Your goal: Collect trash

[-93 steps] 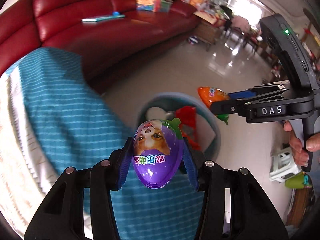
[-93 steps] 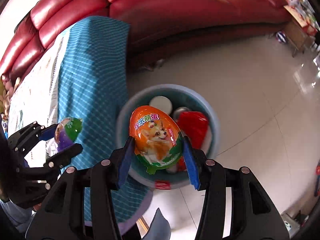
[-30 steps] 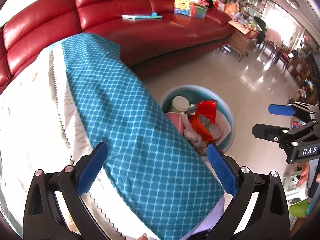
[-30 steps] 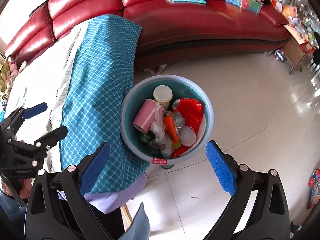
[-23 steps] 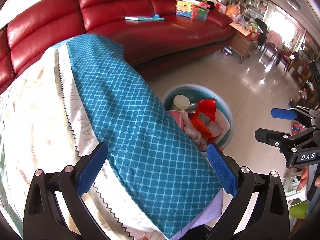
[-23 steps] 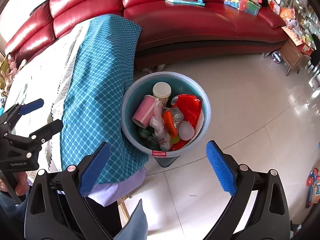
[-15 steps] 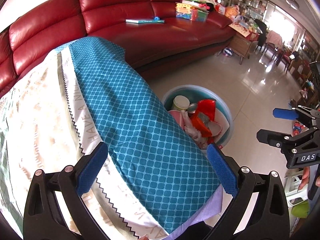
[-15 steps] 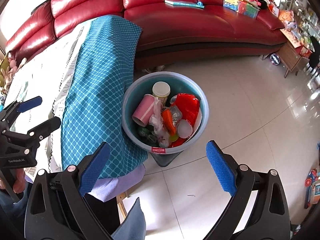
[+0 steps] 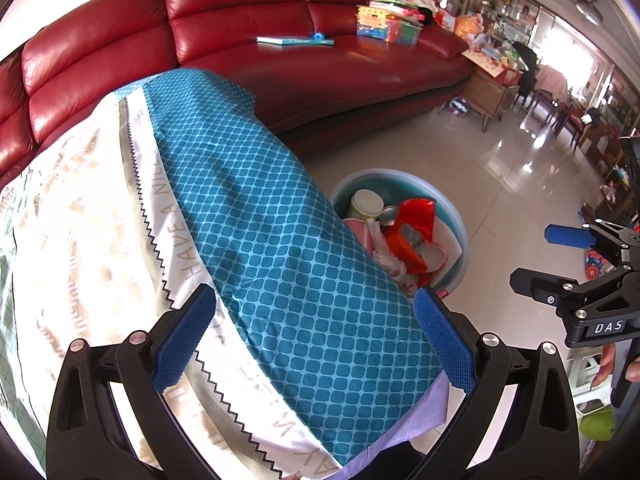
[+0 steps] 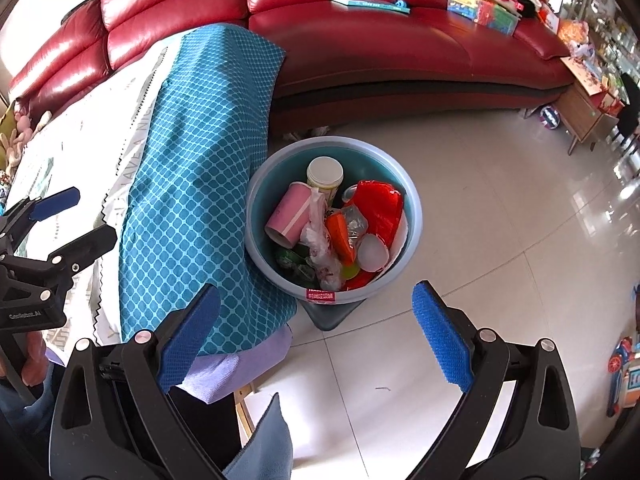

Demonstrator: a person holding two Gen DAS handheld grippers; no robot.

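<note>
A teal round bin (image 10: 416,216) stands on the tiled floor beside the table's end. It holds a pink cup (image 10: 288,214), a white-lidded jar (image 10: 325,174), a red wrapper (image 10: 380,208), an orange egg piece (image 10: 340,236) and a white shell half (image 10: 372,255). My right gripper (image 10: 314,338) hangs open and empty above the floor, near side of the bin. My left gripper (image 9: 314,340) is open and empty over the blue-patterned tablecloth (image 9: 280,240); the bin (image 9: 460,240) lies beyond the cloth's edge. Each gripper shows in the other's view: right gripper (image 9: 536,260), left gripper (image 10: 76,224).
A red leather sofa (image 9: 280,72) curves behind the table and bin, with a book (image 9: 296,41) and toy boxes (image 9: 388,28) on it. A wooden cabinet (image 9: 492,92) stands at the sofa's far end. Glossy floor tiles (image 10: 500,220) stretch right of the bin.
Three seconds ago each gripper was shut on a toy egg above the bin, purple left, orange right. Both are open and empty now and have drawn back slightly from the bin.
</note>
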